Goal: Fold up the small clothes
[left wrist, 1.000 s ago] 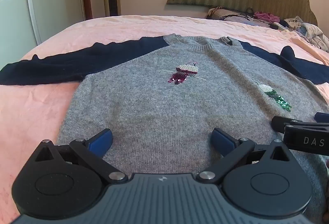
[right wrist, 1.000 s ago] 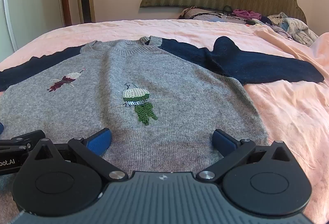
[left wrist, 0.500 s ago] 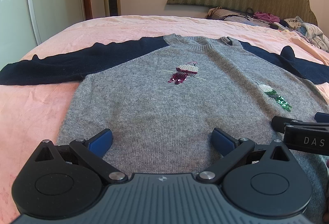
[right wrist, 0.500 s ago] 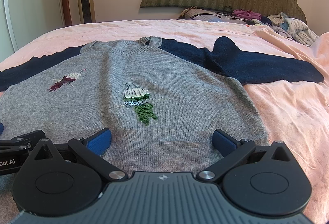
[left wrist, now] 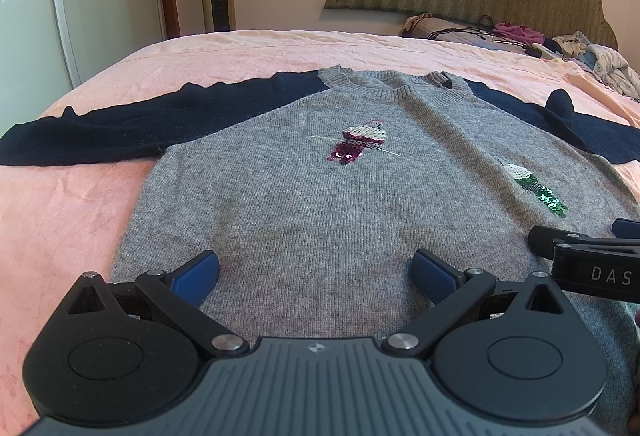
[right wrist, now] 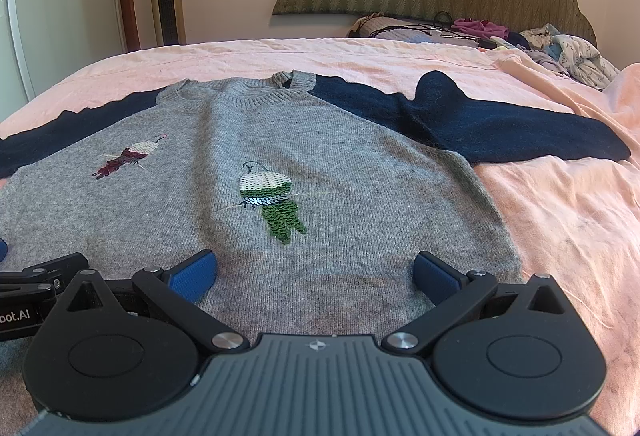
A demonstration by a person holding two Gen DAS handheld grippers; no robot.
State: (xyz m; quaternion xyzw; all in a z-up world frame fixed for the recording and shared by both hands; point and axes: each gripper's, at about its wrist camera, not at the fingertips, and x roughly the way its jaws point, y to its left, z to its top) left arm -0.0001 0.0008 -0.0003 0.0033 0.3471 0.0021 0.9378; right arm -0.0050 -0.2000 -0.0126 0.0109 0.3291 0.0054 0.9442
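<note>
Pink-sheeted bed (left wrist: 248, 48) carries the grey knit sweater with navy sleeves (left wrist: 320, 204), flat, collar at 12 o'clock. Nothing changed vs 1 s ago: left gripper (left wrist: 316, 272) & right gripper (right wrist: 314, 272) still hover over the hem, both spread wide, empty. Prob. no fold begun yet.

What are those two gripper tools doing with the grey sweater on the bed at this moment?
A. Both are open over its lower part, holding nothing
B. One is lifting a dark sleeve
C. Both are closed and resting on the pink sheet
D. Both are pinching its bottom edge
A: the left gripper and right gripper each have their blue fingers spread wide over the lower part of the flat grey sweater, with nothing gripped between them.
</note>
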